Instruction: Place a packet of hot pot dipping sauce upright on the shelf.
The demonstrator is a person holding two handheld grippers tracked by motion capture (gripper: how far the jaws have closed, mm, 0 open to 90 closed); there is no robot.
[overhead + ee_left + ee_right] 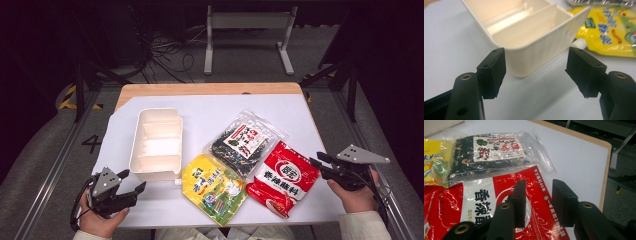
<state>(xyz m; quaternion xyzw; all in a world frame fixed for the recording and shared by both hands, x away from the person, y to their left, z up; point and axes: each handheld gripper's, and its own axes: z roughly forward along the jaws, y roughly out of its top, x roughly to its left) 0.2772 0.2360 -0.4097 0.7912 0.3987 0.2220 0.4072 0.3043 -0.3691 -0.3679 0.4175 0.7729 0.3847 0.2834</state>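
A white divided box [156, 145] stands left of centre on the table. To its right lie a yellow packet [214, 187], a clear packet of dark pieces [244, 142] and a red packet [282, 177]. My left gripper [132, 181] sits at the near left, open. In the left gripper view its jaws [539, 72] stand wide apart with the box's near corner [534, 55] just ahead, untouched, and the yellow packet [609, 32] beyond. My right gripper [317, 162] is at the red packet's right edge. Its jaws [539, 202] hover over the red packet [474, 202], narrowly open, nothing between the pads.
A white sheet [210, 107] covers the wooden table, whose far edge [607, 157] shows bare wood. Beyond it stand a white metal frame [248, 22], loose cables [165, 55] on the floor and dark stand legs [80, 90] at both sides.
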